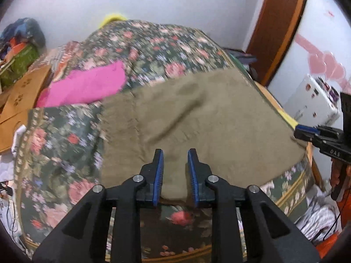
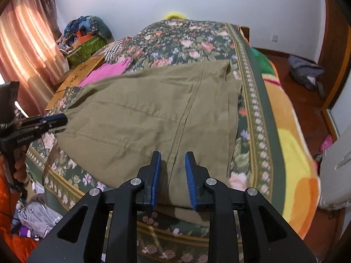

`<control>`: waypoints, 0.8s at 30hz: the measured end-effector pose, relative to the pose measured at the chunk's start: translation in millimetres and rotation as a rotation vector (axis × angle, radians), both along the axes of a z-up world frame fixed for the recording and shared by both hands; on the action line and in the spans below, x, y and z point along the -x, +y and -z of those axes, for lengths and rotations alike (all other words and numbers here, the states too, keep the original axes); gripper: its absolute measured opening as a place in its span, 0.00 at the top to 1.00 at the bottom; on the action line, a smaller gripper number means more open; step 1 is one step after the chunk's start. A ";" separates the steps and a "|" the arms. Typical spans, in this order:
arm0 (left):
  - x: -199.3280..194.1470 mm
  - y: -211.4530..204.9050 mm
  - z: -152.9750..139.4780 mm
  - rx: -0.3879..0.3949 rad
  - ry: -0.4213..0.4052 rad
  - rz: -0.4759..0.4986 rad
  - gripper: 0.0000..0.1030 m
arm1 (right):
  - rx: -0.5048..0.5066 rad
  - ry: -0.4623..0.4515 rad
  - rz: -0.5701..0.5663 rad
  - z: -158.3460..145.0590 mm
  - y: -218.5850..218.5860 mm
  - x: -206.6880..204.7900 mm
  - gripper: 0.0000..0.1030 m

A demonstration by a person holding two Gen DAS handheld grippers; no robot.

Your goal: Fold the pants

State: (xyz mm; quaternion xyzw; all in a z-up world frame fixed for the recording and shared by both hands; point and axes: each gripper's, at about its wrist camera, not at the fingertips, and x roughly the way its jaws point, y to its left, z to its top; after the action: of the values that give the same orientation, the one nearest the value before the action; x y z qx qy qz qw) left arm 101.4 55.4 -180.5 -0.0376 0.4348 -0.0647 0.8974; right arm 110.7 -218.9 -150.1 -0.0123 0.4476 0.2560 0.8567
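Floral bedspread (image 2: 219,41); olive pants (image 2: 140,118) spread; grippers (image 1: 175,160) (image 2: 173,162) agape.

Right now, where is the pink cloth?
The pink cloth lies on the floral bedspread, left of the olive pants, beside a tan cardboard box.

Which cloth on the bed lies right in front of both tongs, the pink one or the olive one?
The olive pants, spread flat on the floral bedspread. Both the left tongs and right tongs are open over their near edge; the pink cloth lies farther back.

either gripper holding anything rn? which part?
Nothing held. Left gripper and right gripper both have jaws open, over the near edge of the olive pants.
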 end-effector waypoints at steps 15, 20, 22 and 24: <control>-72.5 80.6 -13.4 -0.052 -0.027 -0.209 0.50 | 0.000 -0.137 0.064 -35.2 -11.8 -76.8 0.60; -100.6 90.6 10.4 -0.025 0.049 -0.218 0.50 | 0.017 -0.129 0.072 -28.4 -13.6 -112.2 0.58; -111.4 90.5 18.9 -0.012 0.077 -0.211 0.49 | 0.024 -0.117 0.077 -21.2 -12.9 -130.4 0.58; -120.0 90.1 26.1 0.003 0.100 -0.206 0.39 | 0.029 -0.102 0.077 -14.2 -12.7 -145.0 0.58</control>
State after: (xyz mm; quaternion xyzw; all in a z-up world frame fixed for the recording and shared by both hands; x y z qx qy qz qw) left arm 221.4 145.5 -206.6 -0.0864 0.4728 0.0291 0.8764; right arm 255.6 -231.6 -135.9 -0.0203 0.4073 0.2154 0.8873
